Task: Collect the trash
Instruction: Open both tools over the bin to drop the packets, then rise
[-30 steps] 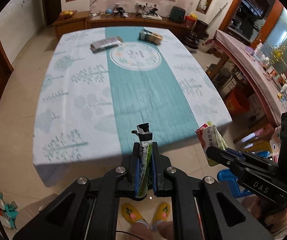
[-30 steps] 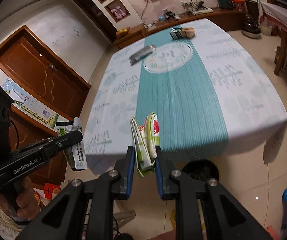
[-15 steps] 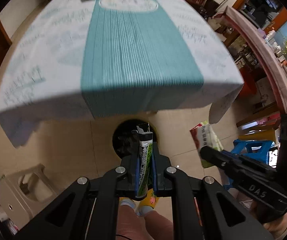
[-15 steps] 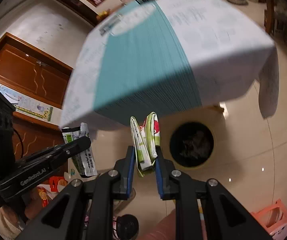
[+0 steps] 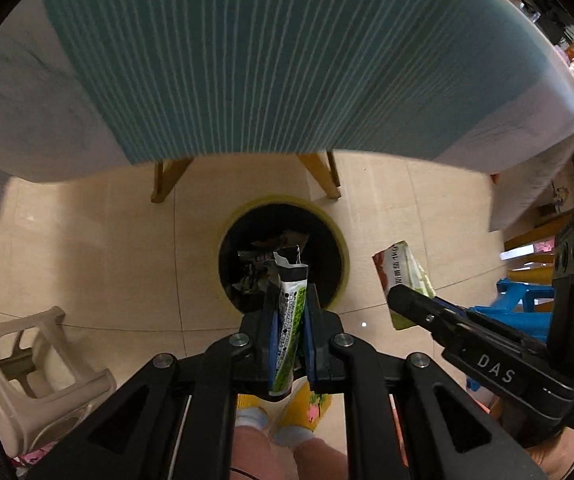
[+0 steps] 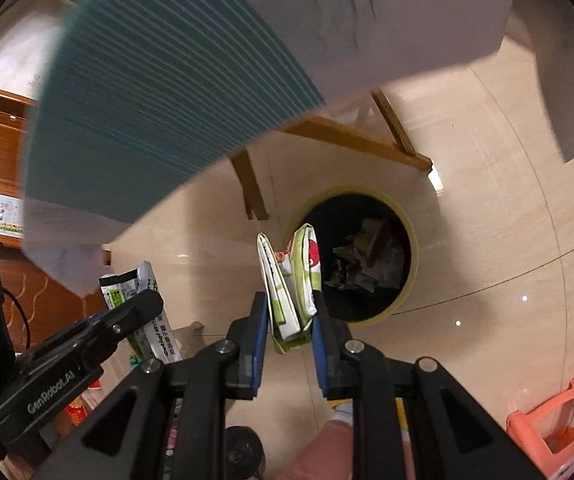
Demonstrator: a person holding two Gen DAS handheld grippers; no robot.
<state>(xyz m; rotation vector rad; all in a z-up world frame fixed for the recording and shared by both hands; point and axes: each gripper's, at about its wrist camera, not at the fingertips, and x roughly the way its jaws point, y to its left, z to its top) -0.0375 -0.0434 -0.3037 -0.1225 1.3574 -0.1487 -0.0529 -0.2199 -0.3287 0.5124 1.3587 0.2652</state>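
My left gripper (image 5: 290, 300) is shut on a green-and-white snack wrapper (image 5: 290, 312) and holds it over the near rim of a round yellow-rimmed trash bin (image 5: 341, 248) on the floor. The bin holds several crumpled wrappers. My right gripper (image 6: 289, 304) is shut on a folded green, white and red wrapper (image 6: 293, 280), just left of the same bin (image 6: 413, 256). Each gripper shows in the other's view: the right one (image 5: 397, 300) to the right with its wrapper, the left one (image 6: 143, 300) to the left with its wrapper.
The table with a teal-and-white cloth (image 5: 267, 60) hangs over the far side of the bin, on wooden legs (image 5: 167, 182). A beige plastic stool (image 5: 35, 364) stands left, a blue stool (image 5: 527, 308) right, an orange stool (image 6: 555, 432) at the lower right. My feet (image 5: 283, 412) are below.
Both grippers have dropped from above the table's near edge down toward the floor. The bin has come into view and grown larger. Both wrappers stay gripped.
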